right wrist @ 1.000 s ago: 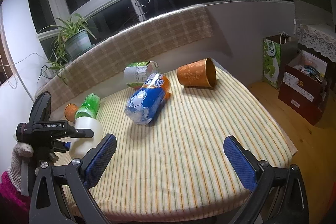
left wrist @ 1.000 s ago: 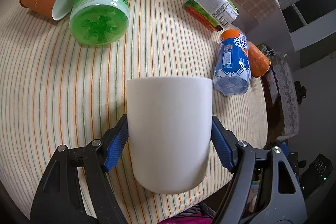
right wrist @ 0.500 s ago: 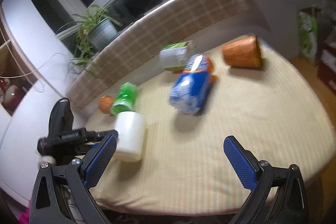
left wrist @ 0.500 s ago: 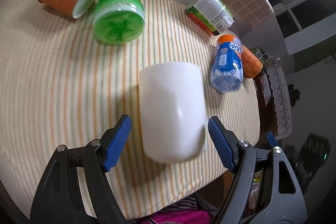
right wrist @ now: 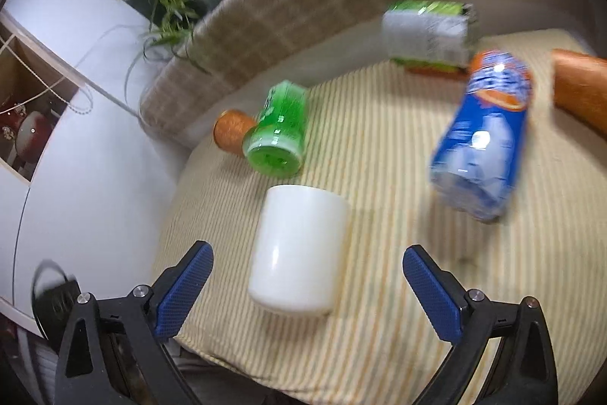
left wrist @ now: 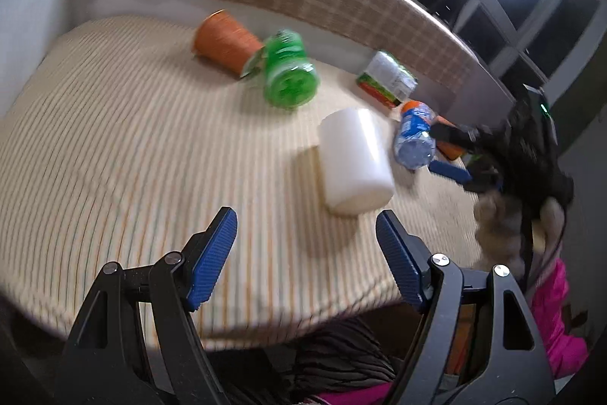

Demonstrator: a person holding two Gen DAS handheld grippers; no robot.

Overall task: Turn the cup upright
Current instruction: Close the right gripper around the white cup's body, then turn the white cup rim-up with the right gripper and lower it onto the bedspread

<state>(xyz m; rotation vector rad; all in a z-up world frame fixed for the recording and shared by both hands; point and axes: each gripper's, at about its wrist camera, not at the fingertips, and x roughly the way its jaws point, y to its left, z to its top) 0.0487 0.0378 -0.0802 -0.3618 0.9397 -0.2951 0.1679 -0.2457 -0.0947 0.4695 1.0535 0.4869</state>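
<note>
White cup (right wrist: 299, 249) stands free; green bottle (right wrist: 279, 135), seemingly blurred, lies behind; both grippers' jaws apart.

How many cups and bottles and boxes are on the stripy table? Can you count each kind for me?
Cups: 3, the white cup, the orange cup by the green bottle and the orange cup at the right edge.
Bottles: 2, the green bottle and the blue bottle.
Boxes: 1, the green carton.
Total: 6.
</note>
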